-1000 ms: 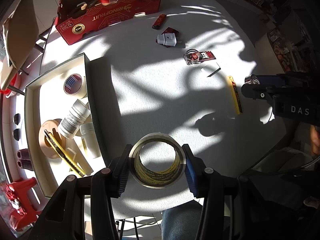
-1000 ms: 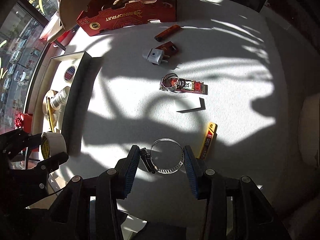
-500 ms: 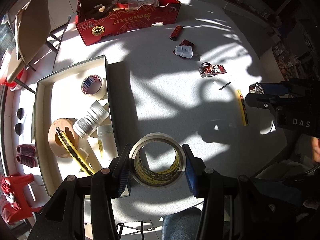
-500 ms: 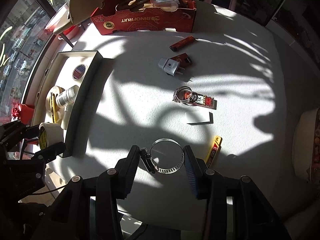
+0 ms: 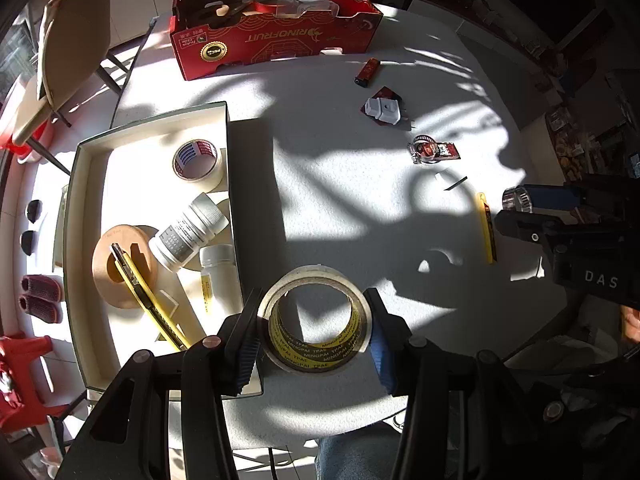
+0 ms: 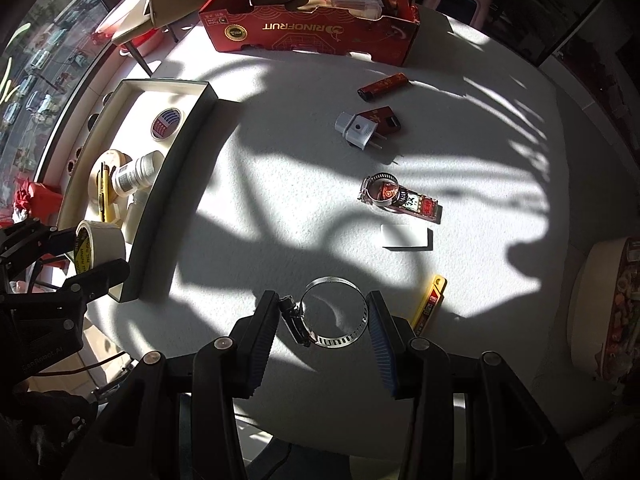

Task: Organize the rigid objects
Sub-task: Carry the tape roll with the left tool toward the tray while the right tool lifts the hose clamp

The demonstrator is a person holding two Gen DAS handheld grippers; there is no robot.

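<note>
My left gripper [image 5: 314, 328] is shut on a beige tape roll [image 5: 316, 356] with yellow print inside, held just right of the white tray's [image 5: 86, 184] near corner. The right wrist view shows that same tape roll [image 6: 100, 240] beside the tray [image 6: 176, 148]. My right gripper [image 6: 322, 316] is shut on a metal hose clamp [image 6: 336, 340] above the table's near edge. It also shows at the right of the left wrist view, with the hose clamp [image 5: 516, 198] at its tip. In the tray lie a tape roll [image 5: 198, 164], two white bottles [image 5: 188, 232], a brown roll [image 5: 116, 276] and a yellow knife [image 5: 144, 292].
On the white table lie a red lighter [image 6: 384, 86], a white plug adapter [image 6: 358, 130], a small clamp on a red packet [image 6: 400, 196], a white card [image 6: 406, 236] and a yellow cutter [image 6: 430, 300]. A red cardboard box [image 6: 312, 28] with several items stands at the back.
Both grippers have drifted sideways with their loads. The tray now sits closer to the middle of the left wrist view. Both grips are unchanged.
</note>
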